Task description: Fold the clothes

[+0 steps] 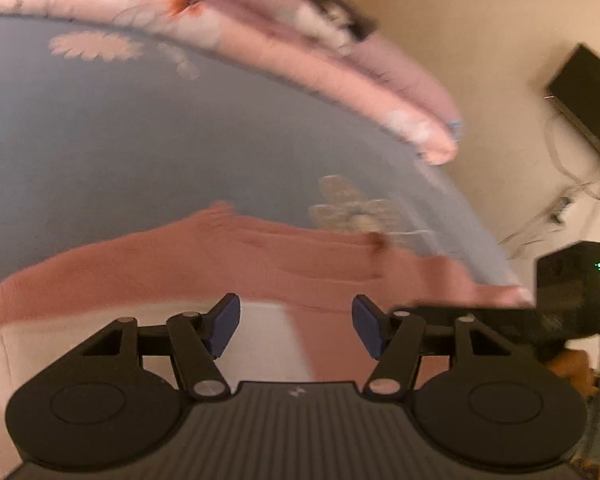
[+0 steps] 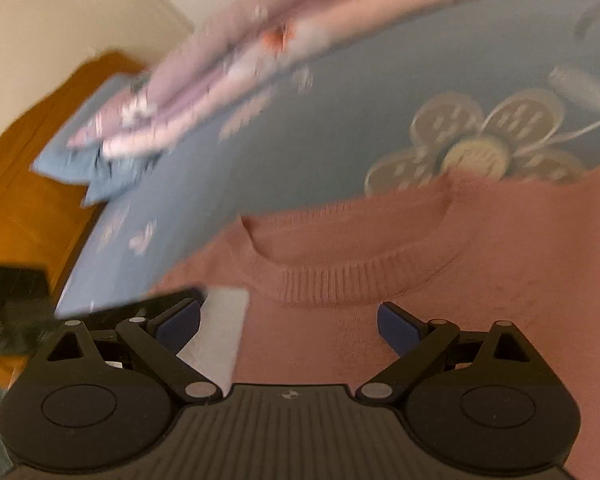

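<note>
On the bed [image 2: 300,128], whose blue cover carries pale flower prints, lies one pink knitted sweater [image 2: 440,280], spread flat with its ribbed round collar toward twelve o'clock in the right wrist view. At about ten o'clock from the collar, well apart from the sweater, sits one stack of folded pinkish floral cloth [image 2: 220,80], resting partly on one folded blue piece [image 2: 80,160] at the bed's far edge. One white sheet [image 2: 220,332], paper or cloth, I cannot tell which, lies just beside the sweater at its eight o'clock side.

Two grippers show, each with two blue pads. The left gripper [image 1: 296,326] hangs over the sweater's near edge, its jaws moderately wide with nothing pinched between them. The right gripper [image 2: 288,326] hovers above the sweater just below the collar, its jaws spread wide and also empty; whether either touches the knit cannot be told through the blur.

In the left wrist view, one dark flat panel [image 1: 588,96] hangs on the cream wall [image 1: 480,40] at two o'clock, with loose cables [image 1: 560,200] below it. One orange wooden panel [image 2: 20,208] stands at nine o'clock in the right wrist view.
</note>
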A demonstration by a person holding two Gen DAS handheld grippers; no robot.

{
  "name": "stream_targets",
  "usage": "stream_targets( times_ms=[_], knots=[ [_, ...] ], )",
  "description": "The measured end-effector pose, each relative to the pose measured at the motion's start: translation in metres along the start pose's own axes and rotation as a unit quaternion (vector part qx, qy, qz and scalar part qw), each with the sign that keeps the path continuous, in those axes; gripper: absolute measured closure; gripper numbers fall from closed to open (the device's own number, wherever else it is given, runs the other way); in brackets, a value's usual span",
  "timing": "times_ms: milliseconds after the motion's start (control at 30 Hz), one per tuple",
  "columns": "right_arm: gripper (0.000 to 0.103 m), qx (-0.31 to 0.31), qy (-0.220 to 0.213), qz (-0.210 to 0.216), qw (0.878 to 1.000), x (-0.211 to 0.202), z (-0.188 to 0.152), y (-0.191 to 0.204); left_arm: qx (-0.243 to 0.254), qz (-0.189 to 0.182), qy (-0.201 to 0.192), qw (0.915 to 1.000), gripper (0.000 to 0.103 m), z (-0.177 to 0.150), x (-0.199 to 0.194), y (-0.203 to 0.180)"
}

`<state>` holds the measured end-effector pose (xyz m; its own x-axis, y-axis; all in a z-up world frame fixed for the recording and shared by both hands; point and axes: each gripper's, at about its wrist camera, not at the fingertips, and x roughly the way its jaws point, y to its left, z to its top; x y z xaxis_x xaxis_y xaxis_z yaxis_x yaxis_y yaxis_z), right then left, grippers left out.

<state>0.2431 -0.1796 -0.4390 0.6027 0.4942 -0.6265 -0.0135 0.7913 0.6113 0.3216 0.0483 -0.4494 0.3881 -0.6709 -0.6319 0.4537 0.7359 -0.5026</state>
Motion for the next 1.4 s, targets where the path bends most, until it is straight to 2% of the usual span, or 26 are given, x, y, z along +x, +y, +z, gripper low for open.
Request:
stream_targets(
  times_ms=[100, 200, 233, 267, 300, 400, 433, 467, 500, 533, 600, 667, 700, 733, 800, 867, 967, 1067, 1167, 1267, 1367, 1400],
  knots=[
    [0.006, -0.038, 0.005, 0.017, 0.999, 0.006, 0.007, -0.007, -0.002, -0.001, -0.011, 0.9999, 0.042, 0.011, 0.007, 0.020],
    [0.006, -0.049, 0.008, 0.010, 0.999, -0.004, 0.015, -0.018, 0.005, 0.029, -0.022, 0.9993, 0.044, 0.019, -0.007, 0.040],
    [0.006, -0.047, 0.003, -0.001, 0.999, -0.008, 0.018, -0.026, 0.003, 0.032, -0.022, 0.9992, 0.049, 0.021, -0.010, 0.048],
    [0.006, -0.045, -0.002, -0.013, 0.999, -0.012, 0.021, -0.033, 0.003, 0.030, -0.017, 0.9994, 0.061, 0.023, -0.009, 0.056],
    [0.006, -0.040, -0.006, -0.020, 0.999, -0.015, 0.023, -0.040, 0.005, 0.031, -0.013, 0.9994, 0.066, 0.024, -0.010, 0.059],
    [0.006, -0.022, -0.008, -0.026, 0.999, -0.021, 0.029, -0.051, 0.014, 0.042, 0.000, 0.9990, 0.065, 0.032, -0.010, 0.051],
    [0.006, -0.023, -0.006, -0.038, 0.999, -0.023, 0.031, -0.046, 0.017, 0.049, 0.003, 0.9987, 0.061, 0.035, -0.011, 0.044],
    [0.006, -0.029, -0.008, -0.041, 0.999, -0.024, 0.033, -0.042, 0.024, 0.041, -0.007, 0.9988, 0.048, 0.036, -0.014, 0.036],
    [0.006, -0.037, -0.015, -0.035, 0.999, -0.026, 0.033, -0.035, 0.031, 0.033, -0.018, 0.9988, 0.039, 0.037, -0.017, 0.028],
    [0.006, -0.045, -0.024, -0.025, 0.998, -0.028, 0.034, -0.030, 0.040, 0.009, -0.024, 0.9989, 0.038, 0.036, -0.016, 0.019],
    [0.006, -0.059, -0.016, -0.003, 0.998, -0.019, 0.038, -0.020, 0.054, -0.021, -0.004, 0.9983, 0.037, 0.035, -0.002, 0.004],
    [0.006, -0.077, 0.001, -0.009, 0.997, -0.006, 0.041, -0.017, 0.066, -0.018, 0.017, 0.9975, 0.038, 0.032, 0.015, -0.003],
    [0.006, -0.076, 0.006, -0.021, 0.997, 0.000, 0.042, -0.020, 0.066, -0.002, 0.020, 0.9976, 0.038, 0.031, 0.022, -0.002],
    [0.006, -0.073, -0.001, -0.043, 0.996, 0.003, 0.043, -0.027, 0.063, 0.013, 0.017, 0.9978, 0.038, 0.031, 0.027, 0.002],
    [0.007, -0.066, -0.027, -0.074, 0.995, 0.004, 0.046, -0.042, 0.047, 0.010, 0.000, 0.9989, 0.039, 0.035, 0.029, 0.012],
    [0.007, -0.030, -0.048, -0.060, 0.997, 0.002, 0.053, -0.057, 0.036, 0.014, -0.004, 0.9993, 0.040, 0.039, 0.032, 0.016],
    [0.007, -0.016, -0.046, -0.069, 0.996, -0.001, 0.056, -0.050, 0.031, 0.029, -0.006, 0.9991, 0.040, 0.040, 0.033, 0.011],
    [0.006, -0.008, -0.058, -0.056, 0.997, -0.024, 0.043, -0.036, 0.013, 0.030, -0.006, 0.9994, 0.039, 0.040, 0.020, -0.006],
    [0.005, 0.011, -0.055, -0.037, 0.998, -0.054, 0.015, -0.027, 0.006, -0.012, -0.012, 0.9998, 0.036, 0.025, -0.007, -0.027],
    [0.005, 0.031, -0.031, -0.033, 0.999, -0.064, -0.018, -0.022, -0.014, -0.049, 0.012, 0.9986, 0.035, -0.004, -0.022, -0.045],
    [0.005, 0.042, -0.010, -0.052, 0.998, -0.062, -0.045, -0.025, -0.017, -0.043, 0.031, 0.9984, 0.035, -0.038, -0.027, -0.058],
    [0.005, 0.046, -0.015, -0.051, 0.998, -0.065, -0.051, -0.029, -0.025, -0.037, 0.039, 0.9982, 0.035, -0.049, -0.028, -0.059]
  ],
)
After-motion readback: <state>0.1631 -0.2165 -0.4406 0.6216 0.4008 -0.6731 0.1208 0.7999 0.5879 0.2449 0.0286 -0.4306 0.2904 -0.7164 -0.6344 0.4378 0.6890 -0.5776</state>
